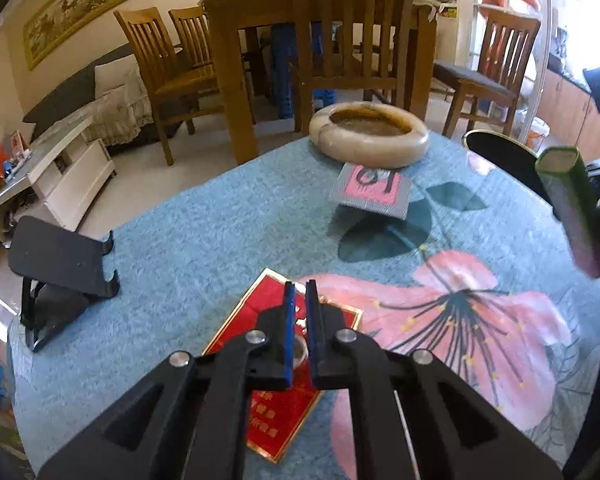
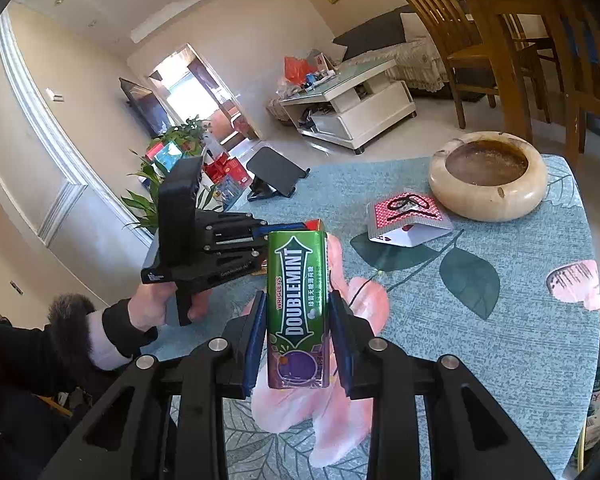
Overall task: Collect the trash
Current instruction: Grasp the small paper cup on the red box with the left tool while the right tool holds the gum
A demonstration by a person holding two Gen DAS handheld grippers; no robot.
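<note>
Left gripper sits right over the red packet on the table; our fingers are drawn in narrow, and we can't tell if they've pinched its top edge or just closed above it. The packet lies flat, long axis running away from us along the fingers, so any lift has to catch an edge. Right gripper is busy: fingers clamp the green gum box by its long sides, box pointing forward, off the table. The folded card by the ashtray lies ahead, nearer our left. Left takes it next, we'd say.
</note>
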